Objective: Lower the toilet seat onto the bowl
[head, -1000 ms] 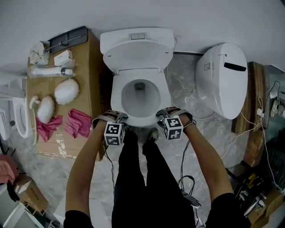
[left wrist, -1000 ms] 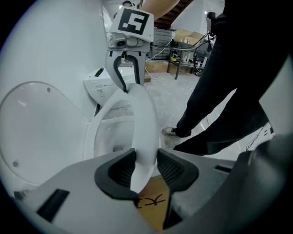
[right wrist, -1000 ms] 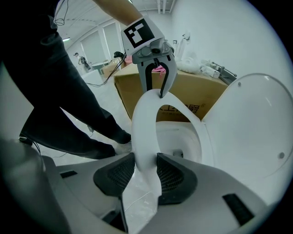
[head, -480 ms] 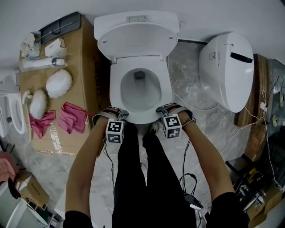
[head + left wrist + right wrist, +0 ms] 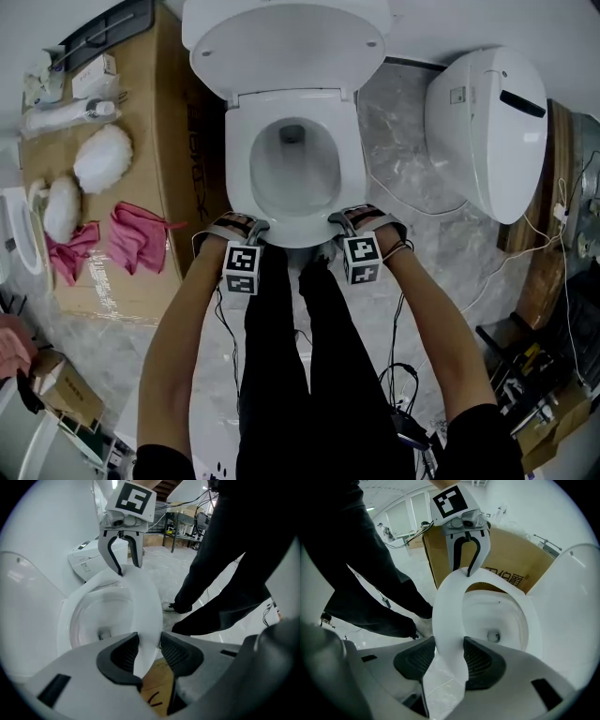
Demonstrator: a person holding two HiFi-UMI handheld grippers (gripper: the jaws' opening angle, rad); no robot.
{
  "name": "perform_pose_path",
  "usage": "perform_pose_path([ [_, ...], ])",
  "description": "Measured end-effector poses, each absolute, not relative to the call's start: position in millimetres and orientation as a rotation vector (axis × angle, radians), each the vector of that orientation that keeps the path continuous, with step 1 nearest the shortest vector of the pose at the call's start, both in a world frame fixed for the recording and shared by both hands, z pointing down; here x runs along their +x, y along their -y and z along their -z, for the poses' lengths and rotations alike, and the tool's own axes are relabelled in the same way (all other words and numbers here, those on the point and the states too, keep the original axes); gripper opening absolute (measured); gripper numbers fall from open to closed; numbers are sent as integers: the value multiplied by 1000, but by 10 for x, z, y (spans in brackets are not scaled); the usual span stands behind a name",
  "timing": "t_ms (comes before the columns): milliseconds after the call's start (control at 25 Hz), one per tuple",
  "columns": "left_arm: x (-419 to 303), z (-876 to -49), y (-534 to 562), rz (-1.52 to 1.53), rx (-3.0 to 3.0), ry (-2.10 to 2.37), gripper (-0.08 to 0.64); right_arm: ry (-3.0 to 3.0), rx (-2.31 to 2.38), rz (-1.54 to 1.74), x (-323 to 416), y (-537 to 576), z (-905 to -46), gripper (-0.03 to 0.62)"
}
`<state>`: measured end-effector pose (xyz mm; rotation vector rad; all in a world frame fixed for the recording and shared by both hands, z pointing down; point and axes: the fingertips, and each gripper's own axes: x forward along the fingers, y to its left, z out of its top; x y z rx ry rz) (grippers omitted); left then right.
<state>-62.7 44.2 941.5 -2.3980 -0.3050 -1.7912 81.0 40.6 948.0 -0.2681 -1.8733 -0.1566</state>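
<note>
The white toilet seat (image 5: 242,178) lies flat on the bowl, and the lid (image 5: 286,42) stands up behind it. Both grippers are at the seat's front rim. My left gripper (image 5: 251,228) holds the front left; in the left gripper view the seat (image 5: 143,602) fills the gap of the left gripper (image 5: 149,651), both pads against it. My right gripper (image 5: 339,221) is at the front right. Its jaws are opening, with the seat (image 5: 447,616) still between the pads of the right gripper (image 5: 449,656).
A cardboard box (image 5: 178,141) stands left of the toilet with pink cloths (image 5: 136,239) and white fluffy pads (image 5: 103,157) on it. A second white toilet unit (image 5: 487,131) lies to the right. Cables (image 5: 403,366) trail over the marble floor. The person's legs (image 5: 281,375) stand right before the bowl.
The head view has shifted, so the toilet sits higher in the frame. Both grippers have stayed at the seat's front rim, and the seat has stayed down.
</note>
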Motion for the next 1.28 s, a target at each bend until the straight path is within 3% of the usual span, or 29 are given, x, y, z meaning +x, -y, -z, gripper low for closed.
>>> perform_pose_path([
  [920, -616, -10504, -542, 1829, -2452, 243, 137, 1800, -227, 152, 812, -471, -10620, 215],
  [1280, -622, -10560, -528, 1781, -2504, 246, 135, 1797, -261, 164, 798, -469, -10676, 222],
])
